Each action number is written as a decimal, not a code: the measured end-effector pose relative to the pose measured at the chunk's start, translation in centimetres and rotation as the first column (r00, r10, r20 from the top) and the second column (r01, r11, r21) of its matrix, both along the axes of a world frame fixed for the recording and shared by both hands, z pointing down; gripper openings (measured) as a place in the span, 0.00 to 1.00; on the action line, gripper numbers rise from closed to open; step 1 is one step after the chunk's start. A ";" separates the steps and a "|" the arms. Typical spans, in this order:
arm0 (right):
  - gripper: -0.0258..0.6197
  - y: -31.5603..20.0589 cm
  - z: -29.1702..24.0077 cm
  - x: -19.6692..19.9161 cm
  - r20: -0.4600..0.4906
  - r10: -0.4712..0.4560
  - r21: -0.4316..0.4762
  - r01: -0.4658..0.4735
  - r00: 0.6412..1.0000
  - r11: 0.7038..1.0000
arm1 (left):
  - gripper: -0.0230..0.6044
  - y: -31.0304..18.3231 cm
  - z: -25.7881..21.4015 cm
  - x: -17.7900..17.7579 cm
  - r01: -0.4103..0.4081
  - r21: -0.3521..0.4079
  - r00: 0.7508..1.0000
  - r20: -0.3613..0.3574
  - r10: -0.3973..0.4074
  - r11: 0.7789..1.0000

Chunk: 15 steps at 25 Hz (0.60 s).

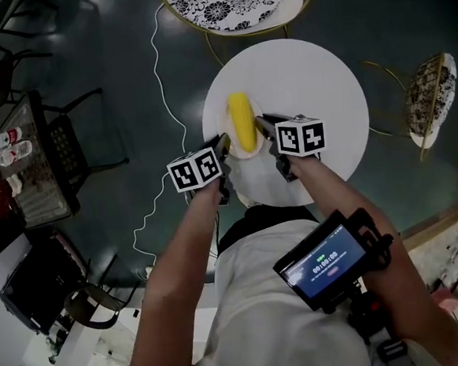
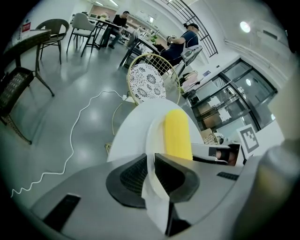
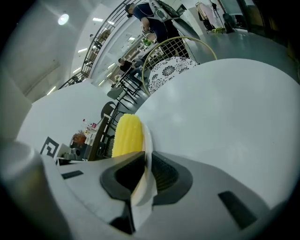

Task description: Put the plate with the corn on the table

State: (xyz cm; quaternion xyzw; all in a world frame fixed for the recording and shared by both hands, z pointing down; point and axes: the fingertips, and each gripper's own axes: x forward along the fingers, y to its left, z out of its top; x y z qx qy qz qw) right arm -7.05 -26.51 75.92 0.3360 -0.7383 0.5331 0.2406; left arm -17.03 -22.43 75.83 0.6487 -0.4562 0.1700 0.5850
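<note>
**While both grippers pinch its rim, the plate [image 1: 225, 128] is at the table's [image 1: 315, 77] near edge**

The left gripper [image 1: 223, 145] is clamped on the plate's left rim and the right gripper [image 1: 262, 125] on its right rim. The yellow corn [image 1: 241, 122] lies between them. I cannot tell whether the plate touches the white tabletop.

Plate [image 2: 156, 140] rim sections sit hidden inside the left gripper [image 2: 151, 165] and right gripper [image 3: 146, 169] jaws. Contact with the table [image 1: 315, 77] is possibly made; unconfirmed.
</note>
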 end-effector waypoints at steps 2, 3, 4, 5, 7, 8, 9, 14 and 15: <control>0.12 0.1 0.1 -0.2 0.000 -0.005 0.004 0.005 1.000 1.000 | 0.09 0.1 0.1 -0.1 -0.015 0.000 1.000 0.023 0.015 1.000; 0.12 0.1 0.1 -0.3 0.000 -0.010 0.012 0.010 1.000 1.000 | 0.09 0.1 0.1 -0.1 -0.024 0.001 0.999 0.036 0.024 1.000; 0.12 0.0 0.0 -0.3 -0.004 -0.016 0.024 0.017 1.000 1.000 | 0.09 0.1 0.1 0.0 -0.030 0.002 0.998 0.047 0.030 1.000; 0.12 0.0 0.0 -0.3 -0.013 -0.024 0.035 0.025 1.000 0.999 | 0.09 0.0 0.1 0.0 -0.031 0.004 0.998 0.053 0.031 1.000; 0.12 0.0 0.1 -0.3 -0.027 -0.034 0.052 0.035 0.999 0.998 | 0.09 -0.1 0.2 0.0 -0.022 0.001 0.998 0.061 0.022 1.000; 0.12 0.0 0.1 -0.4 -0.031 -0.034 0.056 0.036 0.999 0.998 | 0.09 0.0 0.3 0.0 -0.015 -0.002 0.998 0.064 0.015 1.000; 0.12 0.1 0.2 -0.4 -0.034 -0.033 0.059 0.035 0.999 0.998 | 0.09 0.1 0.3 0.0 -0.011 -0.004 0.998 0.065 0.011 1.000; 0.12 0.2 0.0 -0.4 -0.040 -0.028 0.073 0.031 0.999 0.997 | 0.10 0.1 0.2 0.0 -0.008 0.018 0.998 0.066 0.006 1.000; 0.12 0.2 0.0 -0.4 -0.040 -0.028 0.076 0.031 0.999 0.997 | 0.10 0.1 0.1 0.0 -0.009 0.022 0.998 0.066 0.007 1.000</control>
